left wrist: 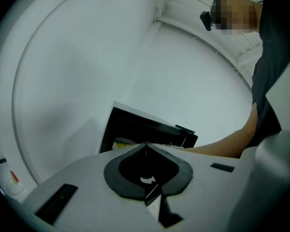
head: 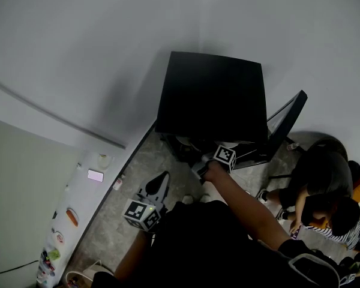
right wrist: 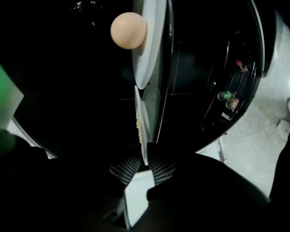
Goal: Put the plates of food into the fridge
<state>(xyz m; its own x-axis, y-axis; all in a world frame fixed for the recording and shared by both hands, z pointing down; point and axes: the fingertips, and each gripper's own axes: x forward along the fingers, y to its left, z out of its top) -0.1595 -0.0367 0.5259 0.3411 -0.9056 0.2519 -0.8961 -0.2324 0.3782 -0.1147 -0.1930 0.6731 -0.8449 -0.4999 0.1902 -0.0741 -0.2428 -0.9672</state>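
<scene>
The black fridge (head: 210, 95) stands with its door (head: 286, 123) swung open to the right. My right gripper (head: 199, 167) reaches into it. In the right gripper view, which is rolled sideways, the right gripper (right wrist: 145, 158) is shut on the rim of a white plate (right wrist: 146, 124) with yellow food (right wrist: 137, 122) on it. Beyond it is a second white plate (right wrist: 152, 37) carrying a round peach-coloured piece of food (right wrist: 128, 30). My left gripper (head: 162, 180) hangs back from the fridge, shut and holding nothing (left wrist: 146, 145). In its view the fridge (left wrist: 135, 127) is ahead, with yellow food (left wrist: 121, 142) inside.
Small bottles (right wrist: 227, 98) sit in the fridge door shelf. People (head: 327, 197) crouch on the floor to the right of the fridge. A white panel with stickers (head: 69, 221) runs along the left. The floor (head: 117, 215) is grey stone.
</scene>
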